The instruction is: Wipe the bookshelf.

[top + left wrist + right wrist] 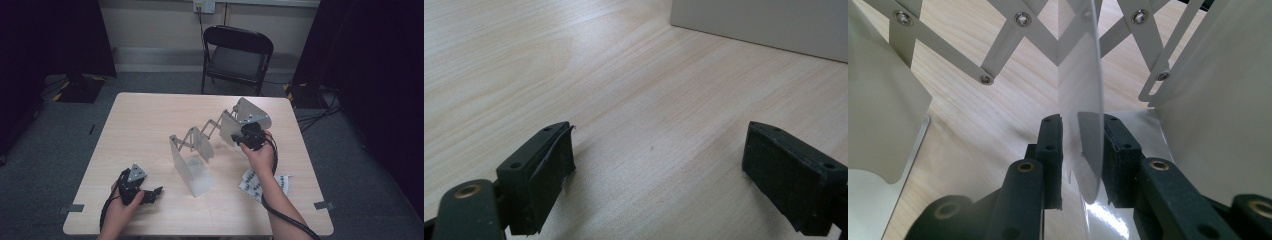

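Table (pixel 150 120): pale wood-grain top; carries everything below.
Expanding file rack (pixel 210 145): sheet-metal divider plates joined by riveted scissor links, standing upright across the middle of the table and stretched from near centre toward the far right corner.
Rack handling: judged stiff in each plate but loose along its length, since the links (pixel 998 45) pivot at the rivets; a pull on one plate should slide or stretch the whole row. Looks light. Painted metal is smooth, so a pinch on a flat face may slip.
Divider plate (pixel 1083 100): thin, upright, edge-on between the right jaws; the lower edge near the base is the steadiest place to take hold, as a high grip would tip the plate.
Paper sheet (pixel 262 182): printed black marks, lying flat near the right forearm, apart from the rack.
Right gripper (pixel 1082 145): at the rack's far-right end; jaws narrowed around the divider plate, the right pad against it, a thin gap visible at the left pad, so not yet clamped.
Left gripper (pixel 656 165): resting low over bare table at the near-left, well apart from the rack; jaws spread wide, nothing between them.
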`<control>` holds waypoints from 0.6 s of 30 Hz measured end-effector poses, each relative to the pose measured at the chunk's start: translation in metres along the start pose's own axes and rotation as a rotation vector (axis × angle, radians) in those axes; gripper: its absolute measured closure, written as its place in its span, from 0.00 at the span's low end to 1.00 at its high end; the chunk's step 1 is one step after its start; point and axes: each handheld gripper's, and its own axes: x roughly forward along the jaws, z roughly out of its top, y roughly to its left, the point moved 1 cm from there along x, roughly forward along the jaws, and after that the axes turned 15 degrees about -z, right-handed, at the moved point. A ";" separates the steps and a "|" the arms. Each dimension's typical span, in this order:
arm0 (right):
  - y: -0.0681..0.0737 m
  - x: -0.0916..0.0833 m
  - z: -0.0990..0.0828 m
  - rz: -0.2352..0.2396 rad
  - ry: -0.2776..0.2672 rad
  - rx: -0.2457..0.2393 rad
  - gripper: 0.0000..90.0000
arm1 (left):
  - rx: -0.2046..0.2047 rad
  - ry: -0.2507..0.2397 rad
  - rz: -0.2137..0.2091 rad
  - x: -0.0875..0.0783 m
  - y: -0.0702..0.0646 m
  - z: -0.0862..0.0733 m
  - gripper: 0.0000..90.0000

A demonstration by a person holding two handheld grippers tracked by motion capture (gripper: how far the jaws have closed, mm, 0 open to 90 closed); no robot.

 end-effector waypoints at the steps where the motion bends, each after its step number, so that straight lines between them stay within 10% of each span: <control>1: 0.001 0.001 0.001 0.001 -0.001 0.003 0.83 | 0.000 0.000 0.000 0.000 0.000 0.000 0.14; 18: 0.007 0.009 0.004 0.022 0.028 -0.043 1.00 | 0.000 0.001 -0.001 0.000 0.000 0.000 0.14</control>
